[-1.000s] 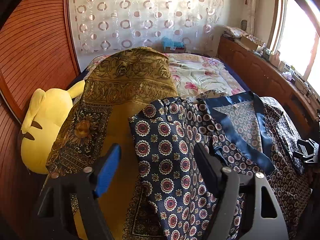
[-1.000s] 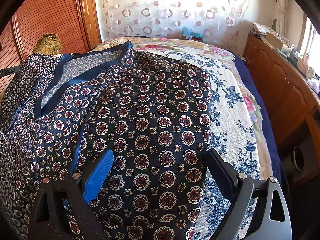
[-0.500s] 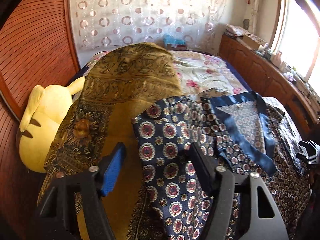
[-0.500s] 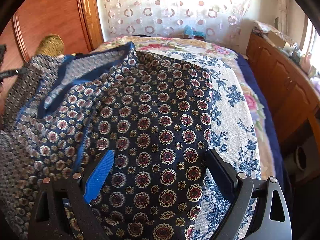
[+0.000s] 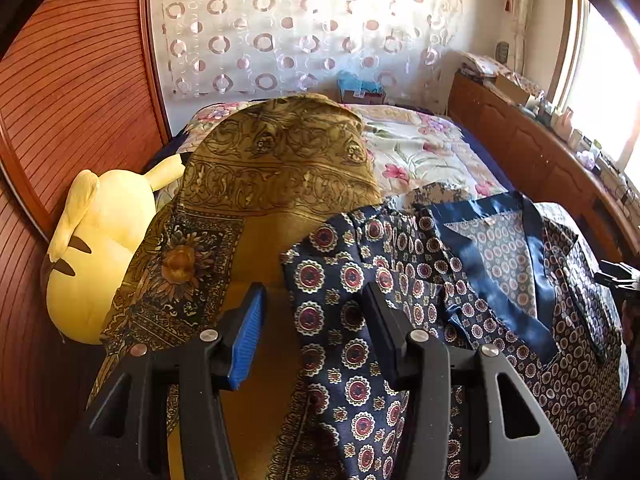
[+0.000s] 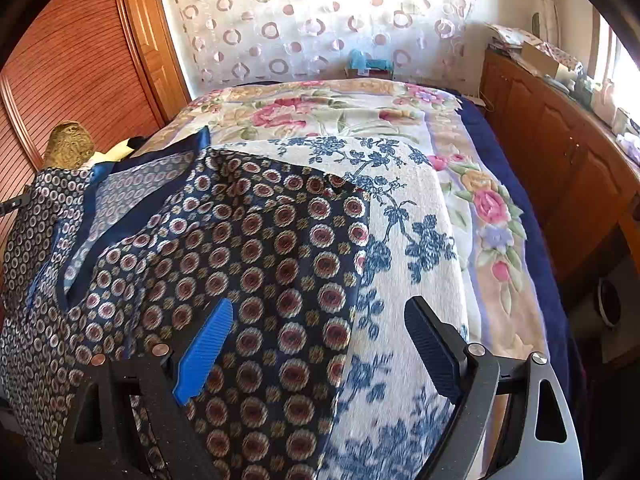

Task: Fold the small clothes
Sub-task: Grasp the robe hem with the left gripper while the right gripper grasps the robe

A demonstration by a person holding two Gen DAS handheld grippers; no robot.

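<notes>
A navy garment (image 5: 460, 288) with red and gold medallions and a satin blue collar lies spread on the bed; it also shows in the right wrist view (image 6: 224, 240). My left gripper (image 5: 312, 312) is partly closed, jaws either side of the garment's left sleeve edge, with a gap still showing. My right gripper (image 6: 320, 320) is wide open, low over the garment's right sleeve edge, gripping nothing. The garment's lower part is hidden below both views.
An olive-gold patterned cloth (image 5: 256, 200) lies left of the garment. A yellow plush toy (image 5: 96, 248) sits against the wooden wardrobe (image 5: 60, 100). The floral bedspread (image 6: 440, 200) covers the bed. Wooden cabinets (image 6: 560, 152) run along the right under the window.
My left gripper's jaws have narrowed around the sleeve edge. The garment has shifted and bunched on the right side, uncovering more bedspread under my right gripper.
</notes>
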